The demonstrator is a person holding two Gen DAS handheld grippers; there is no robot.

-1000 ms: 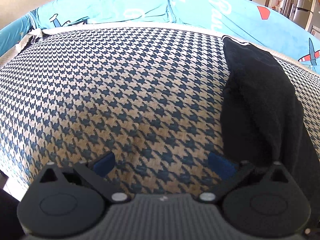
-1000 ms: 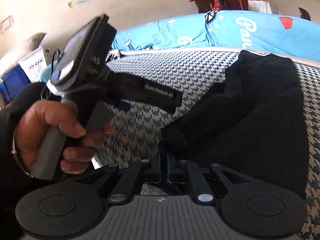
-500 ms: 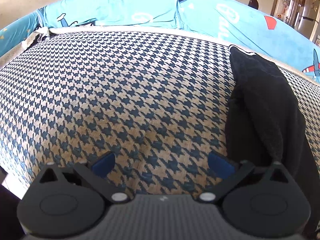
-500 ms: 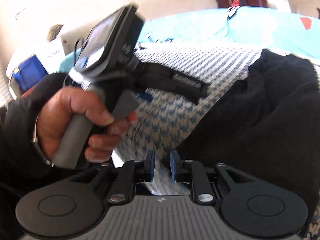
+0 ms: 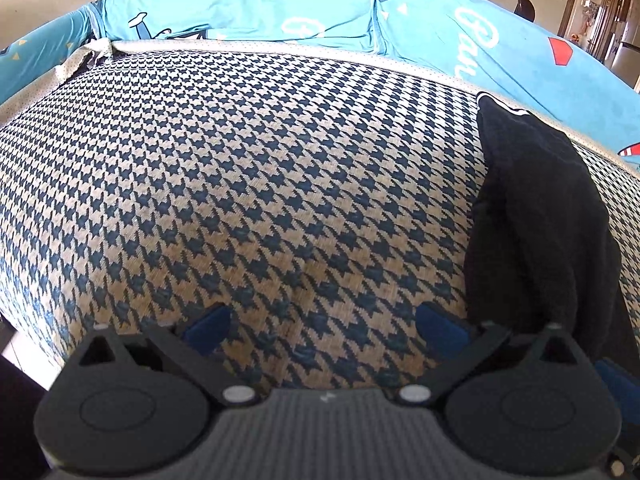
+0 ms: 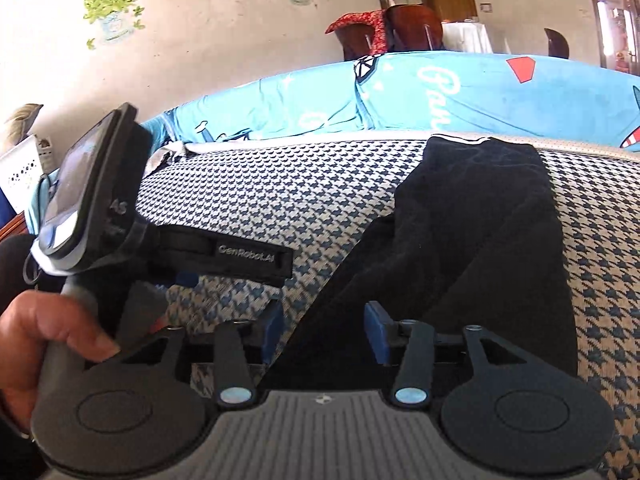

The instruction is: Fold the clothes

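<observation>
A black garment lies in a long folded strip on the houndstooth cover, at the right of the left wrist view. My left gripper stands open over bare cover just left of the garment, with nothing between its blue pads. In the right wrist view the black garment runs from the far edge down to my right gripper. Its jaws are opening, and the garment's near edge lies loose between the pads, which do not press on it. A hand holds the left gripper's handle at the left.
A light-blue printed sheet rises like a wall behind the houndstooth cover. The cover's near-left edge drops away to the floor. Dark wooden chairs with a red cloth stand beyond, by a wall with plant stickers.
My right gripper was shut on the black garment's edge; its jaws have parted and the cloth lies loose. It drew back slightly. The left gripper stayed open and hardly moved.
</observation>
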